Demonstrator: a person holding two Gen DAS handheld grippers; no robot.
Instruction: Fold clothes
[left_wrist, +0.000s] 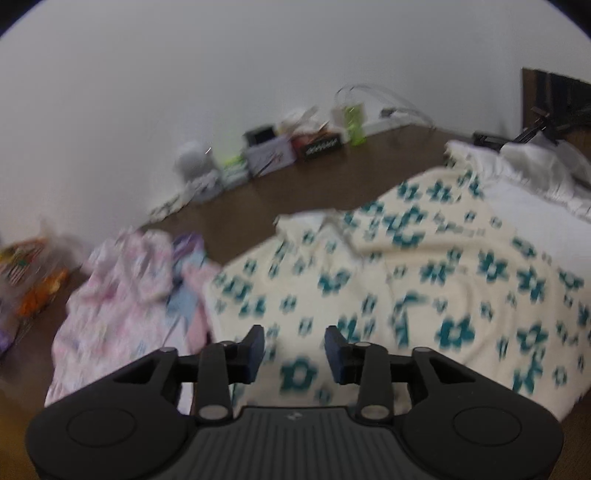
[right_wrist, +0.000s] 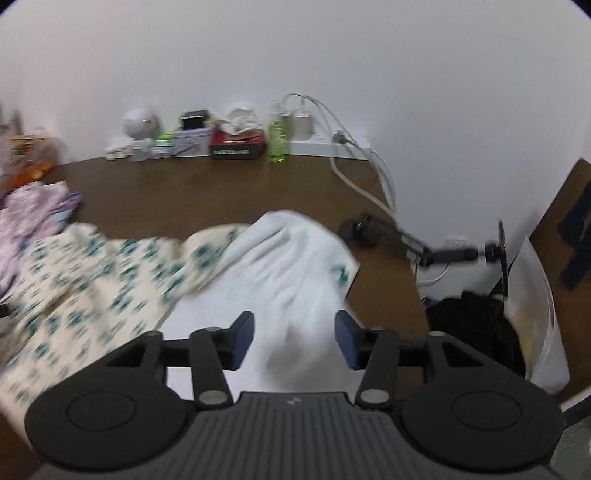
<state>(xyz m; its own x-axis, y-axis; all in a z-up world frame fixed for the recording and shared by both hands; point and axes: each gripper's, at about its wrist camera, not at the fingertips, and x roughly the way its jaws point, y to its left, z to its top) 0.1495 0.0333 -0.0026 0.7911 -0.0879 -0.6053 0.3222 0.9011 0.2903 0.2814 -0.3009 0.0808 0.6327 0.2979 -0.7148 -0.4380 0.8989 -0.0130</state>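
A cream garment with teal flowers (left_wrist: 424, 280) lies spread on the brown table (left_wrist: 332, 177). Its white inner side (left_wrist: 524, 199) is turned up at the far right. My left gripper (left_wrist: 294, 339) hovers over the garment's near edge, open, with only fabric showing behind the gap. In the right wrist view the same garment (right_wrist: 92, 273) lies to the left and its white part (right_wrist: 280, 266) bunches up ahead. My right gripper (right_wrist: 294, 328) is open above that white cloth, and its pads press on nothing. Both views are blurred.
A pile of pink clothes (left_wrist: 125, 291) sits left of the garment. Boxes, a green bottle (right_wrist: 276, 140) and a power strip with cables (right_wrist: 332, 140) line the wall. A black clamp arm (right_wrist: 424, 247) and a black bag (right_wrist: 476, 325) are at the table's right edge.
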